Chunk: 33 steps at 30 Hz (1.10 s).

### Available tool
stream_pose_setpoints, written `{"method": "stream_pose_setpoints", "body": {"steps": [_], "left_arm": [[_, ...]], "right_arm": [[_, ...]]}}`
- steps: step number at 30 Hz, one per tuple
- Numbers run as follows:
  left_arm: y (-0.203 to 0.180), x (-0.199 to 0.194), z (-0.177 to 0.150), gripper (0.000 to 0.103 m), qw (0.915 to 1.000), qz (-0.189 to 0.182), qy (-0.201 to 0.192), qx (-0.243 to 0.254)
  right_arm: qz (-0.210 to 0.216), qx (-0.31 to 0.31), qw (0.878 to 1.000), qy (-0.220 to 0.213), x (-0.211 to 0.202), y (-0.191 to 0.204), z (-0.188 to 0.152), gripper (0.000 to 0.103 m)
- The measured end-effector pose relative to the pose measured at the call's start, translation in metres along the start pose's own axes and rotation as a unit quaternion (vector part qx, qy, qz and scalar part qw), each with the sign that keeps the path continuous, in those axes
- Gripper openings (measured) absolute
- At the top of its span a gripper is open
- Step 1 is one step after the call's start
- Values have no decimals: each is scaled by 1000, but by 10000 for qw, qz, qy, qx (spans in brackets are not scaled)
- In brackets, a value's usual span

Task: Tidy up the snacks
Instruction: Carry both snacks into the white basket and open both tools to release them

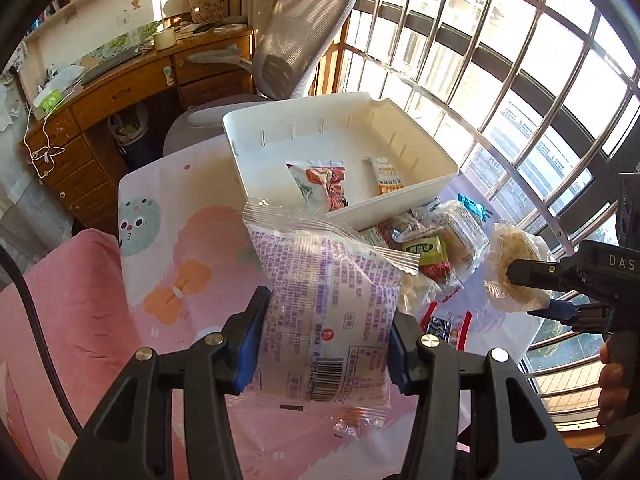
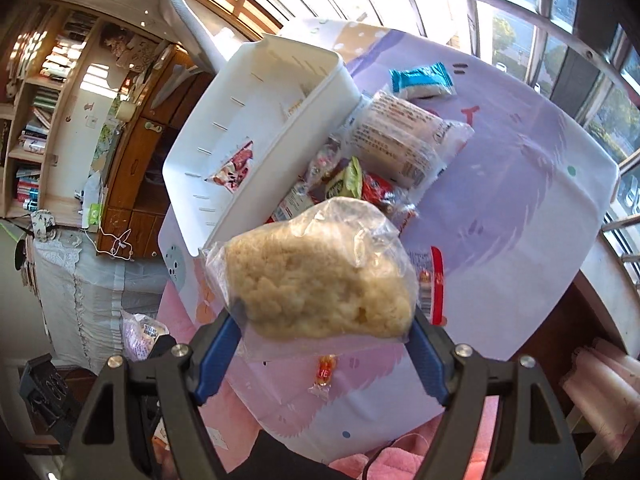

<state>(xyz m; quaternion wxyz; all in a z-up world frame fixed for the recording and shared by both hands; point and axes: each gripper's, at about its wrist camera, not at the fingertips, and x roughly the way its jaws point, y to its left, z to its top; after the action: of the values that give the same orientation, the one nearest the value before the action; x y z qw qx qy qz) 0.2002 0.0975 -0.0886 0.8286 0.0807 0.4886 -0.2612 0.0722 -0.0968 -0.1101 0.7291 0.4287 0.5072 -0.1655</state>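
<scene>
My left gripper [image 1: 322, 336] is shut on a clear snack packet with purple print [image 1: 324, 300], held above the table in front of the white bin [image 1: 416, 192]. The bin holds two snack packets [image 1: 320, 184]. My right gripper [image 2: 326, 336] is shut on a clear bag with a round pale rice cake [image 2: 316, 268], held above the table near the bin's corner [image 2: 188, 236]. That bag also shows in the left wrist view [image 1: 516, 268]. A pile of loose snacks [image 1: 436, 240] lies beside the bin; it also shows in the right wrist view [image 2: 384, 152].
The table carries a pink and lilac cartoon cloth [image 1: 188, 240]. A teal packet [image 2: 420, 80], a red-edged packet [image 2: 436, 284] and a small orange candy [image 2: 324, 372] lie on it. A grey office chair [image 1: 296, 48] and wooden desk [image 1: 132, 92] stand behind; barred windows [image 1: 520, 80] at right.
</scene>
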Motion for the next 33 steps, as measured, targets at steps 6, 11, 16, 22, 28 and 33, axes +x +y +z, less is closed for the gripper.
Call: {"method": "stream_pose_setpoints", "body": {"steps": [6,11,16,22,28,33], "left_arm": [[-3,-11,37,50,9985,195,-306,-418],[-8,-6,64,50,9959,365,-472,-682],[-17,8,86,50,9932,477,-619,-865],[-23,34,109,50,9907,491,-692,-1064],[-24,66,123,50,9889,486,-661,-1243],[-20,87,129,50,9864,401,-619,-1469]], "right_arm": [[111,-825,9961,-274,-14,25,43,78],[286,-1564,9861,-478,-17,45,73,78],[382,-2042,9767,-536,-10,52,98,78],[518,-2334,9686,-678,4,55,129,78],[612,-2710,9565,-892,20,61,152,78],[730,-2772,9539,-892,30,62,167,78]]}}
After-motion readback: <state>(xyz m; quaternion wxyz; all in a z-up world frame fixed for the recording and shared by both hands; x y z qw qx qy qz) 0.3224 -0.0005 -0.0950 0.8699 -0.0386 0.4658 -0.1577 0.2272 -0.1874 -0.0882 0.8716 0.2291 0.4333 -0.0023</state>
